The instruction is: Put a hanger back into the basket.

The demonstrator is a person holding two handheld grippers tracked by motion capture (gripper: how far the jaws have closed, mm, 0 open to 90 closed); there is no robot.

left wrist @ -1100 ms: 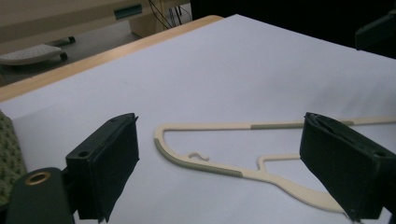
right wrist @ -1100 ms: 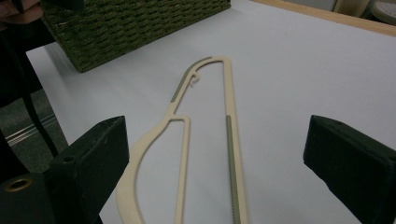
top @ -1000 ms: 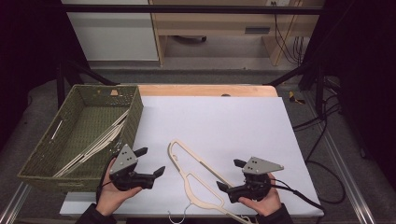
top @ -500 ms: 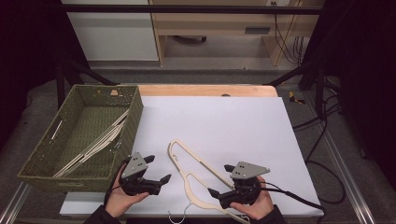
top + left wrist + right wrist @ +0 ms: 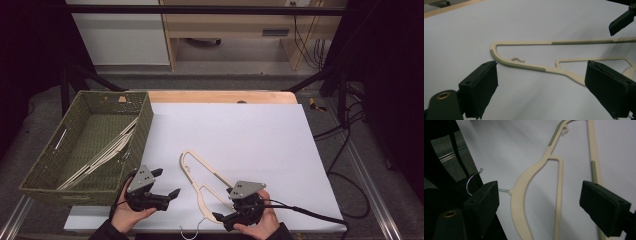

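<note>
The right tongs (image 5: 223, 218) have been brought down toward the bench's (image 5: 260, 135) near edge, their jaws closing a little yet parted around the cream clothes hanger (image 5: 202, 181), untouched. The hanger is laid flat on the bench, right of the green basket (image 5: 55, 172). The left tongs (image 5: 167, 184) are held released, empty, beside it.

— What's your right gripper (image 5: 226, 218) over?
— A white table (image 5: 260, 135). You have a cream hanger (image 5: 202, 176) lying flat on it, between your jaws.
— And by your left gripper (image 5: 166, 184)?
— A green woven basket (image 5: 60, 172) standing on the table's edge, just behind it.
</note>
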